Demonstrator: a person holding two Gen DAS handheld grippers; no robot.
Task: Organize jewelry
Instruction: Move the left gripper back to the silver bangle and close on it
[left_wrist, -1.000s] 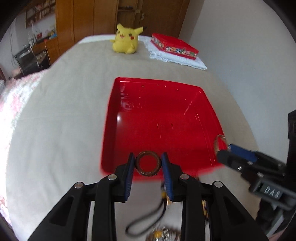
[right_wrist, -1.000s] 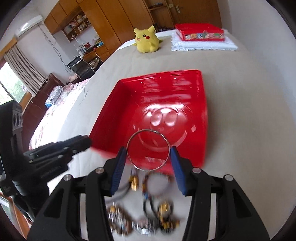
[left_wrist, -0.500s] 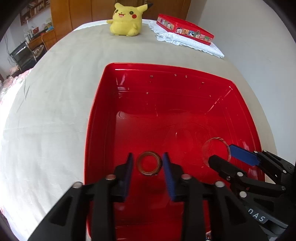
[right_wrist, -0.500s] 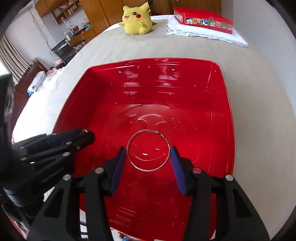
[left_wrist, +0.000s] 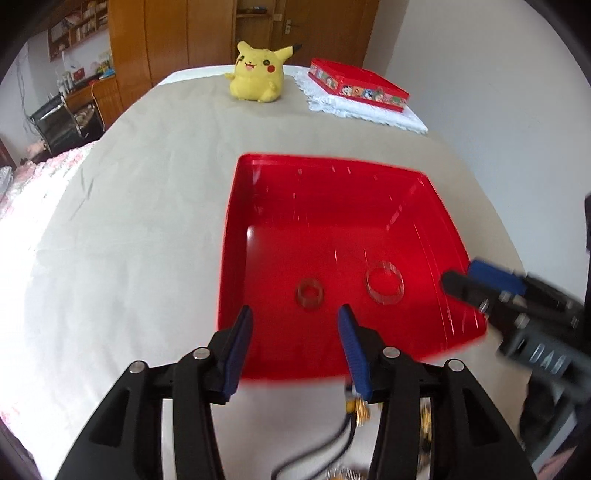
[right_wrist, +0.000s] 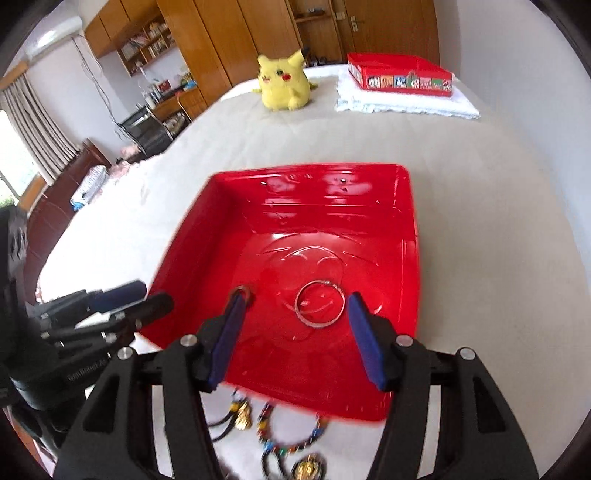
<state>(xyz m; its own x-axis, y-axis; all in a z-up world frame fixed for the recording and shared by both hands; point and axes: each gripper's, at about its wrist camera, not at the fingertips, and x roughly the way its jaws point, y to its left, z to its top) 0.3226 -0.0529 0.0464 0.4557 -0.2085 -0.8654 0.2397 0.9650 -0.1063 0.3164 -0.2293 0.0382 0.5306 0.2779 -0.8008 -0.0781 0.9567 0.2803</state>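
Note:
A red plastic tray (left_wrist: 236, 236) (right_wrist: 410, 229) lies on the beige bed. Two rings lie on its floor: a small brown ring (left_wrist: 309, 294) (right_wrist: 244, 292) and a larger thin silver bangle (left_wrist: 384, 287) (right_wrist: 320, 303). My left gripper (left_wrist: 295, 347) is open and empty, held above the tray's near edge, short of the small ring. My right gripper (right_wrist: 293, 341) is open and empty above the near part of the tray, with the bangle lying between its fingers' line of sight. Each gripper also shows in the other's view (left_wrist: 480, 284) (right_wrist: 129, 299).
Loose jewelry lies on the bed before the tray: a beaded bracelet (right_wrist: 291, 435), a black cord with gold beads (right_wrist: 240, 413) (left_wrist: 354, 410) and more pieces. A yellow Pikachu plush (left_wrist: 256, 77) and a red tin (left_wrist: 358, 88) on a white cloth sit at the far end.
Both grippers opened and let go: the brown ring and the silver bangle now lie on the tray floor. Both grippers have pulled back and up toward the tray's near edge.

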